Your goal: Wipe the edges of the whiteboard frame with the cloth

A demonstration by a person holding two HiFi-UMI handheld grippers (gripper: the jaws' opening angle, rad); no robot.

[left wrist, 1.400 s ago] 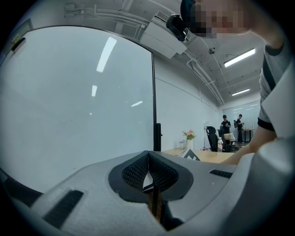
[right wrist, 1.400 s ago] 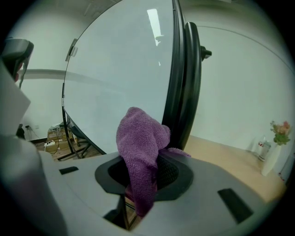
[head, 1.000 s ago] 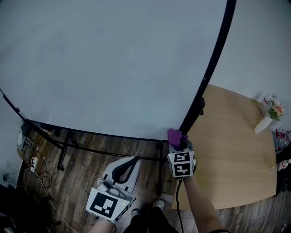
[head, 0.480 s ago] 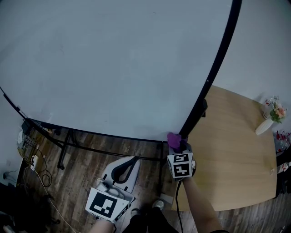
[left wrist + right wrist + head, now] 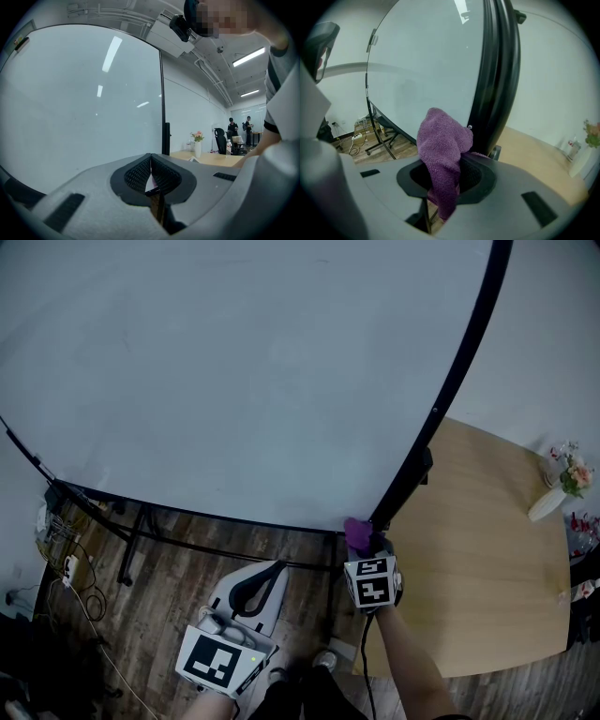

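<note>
A large whiteboard (image 5: 234, 362) with a black frame (image 5: 450, 381) fills most of the head view. My right gripper (image 5: 367, 542) is shut on a purple cloth (image 5: 359, 531) at the board's lower right corner, where the cloth touches the frame. In the right gripper view the purple cloth (image 5: 443, 154) bulges out of the jaws right beside the black frame (image 5: 497, 70). My left gripper (image 5: 246, 601) hangs low over the floor, away from the board. In the left gripper view its jaws (image 5: 151, 174) are closed together with nothing between them.
A wooden table (image 5: 478, 549) stands to the right of the board, with a white vase of flowers (image 5: 553, 491) at its far edge. The board's black stand legs (image 5: 141, 540) and cables (image 5: 70, 577) lie on the wood floor at left. People stand far off (image 5: 232, 127).
The right gripper and cloth stay at the lower right corner of the frame, shifted very slightly. The head view has drifted a little, so the frame sits further right. The left gripper is unmoved.
</note>
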